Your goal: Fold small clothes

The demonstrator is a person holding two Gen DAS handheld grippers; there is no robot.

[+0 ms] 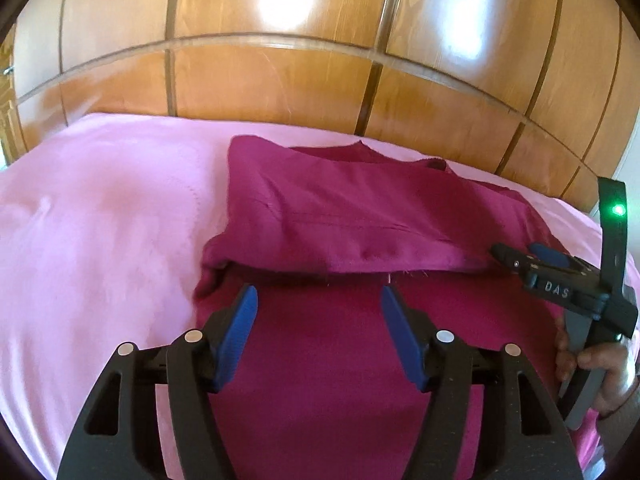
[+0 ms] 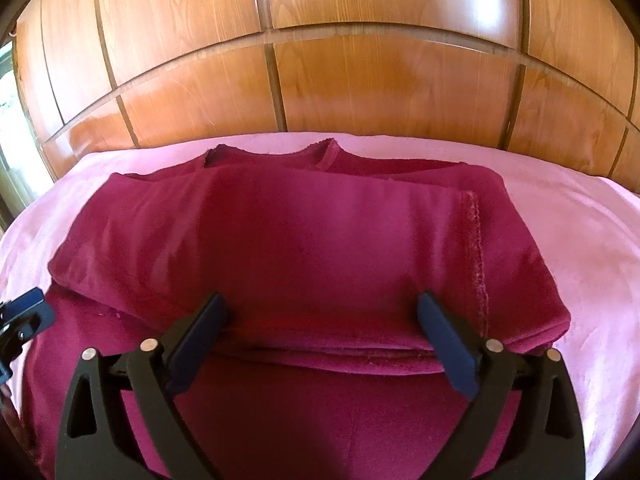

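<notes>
Magenta garment (image 1: 360, 208), its top part folded forward over itself, lies on the pink blanket (image 1: 100, 220) before the wooden wardrobe (image 1: 280, 80). Left gripper (image 1: 318, 312) hangs spread over its near half; right gripper (image 2: 320, 320) gapes over the folded edge, pinching nothing.

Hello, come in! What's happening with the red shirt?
Both tools open, left tool, right tool. Red shirt part-folded on pink blanket. Nothing in the way.

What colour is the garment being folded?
Dark magenta garment, plain, clearest in the right wrist view.
</notes>
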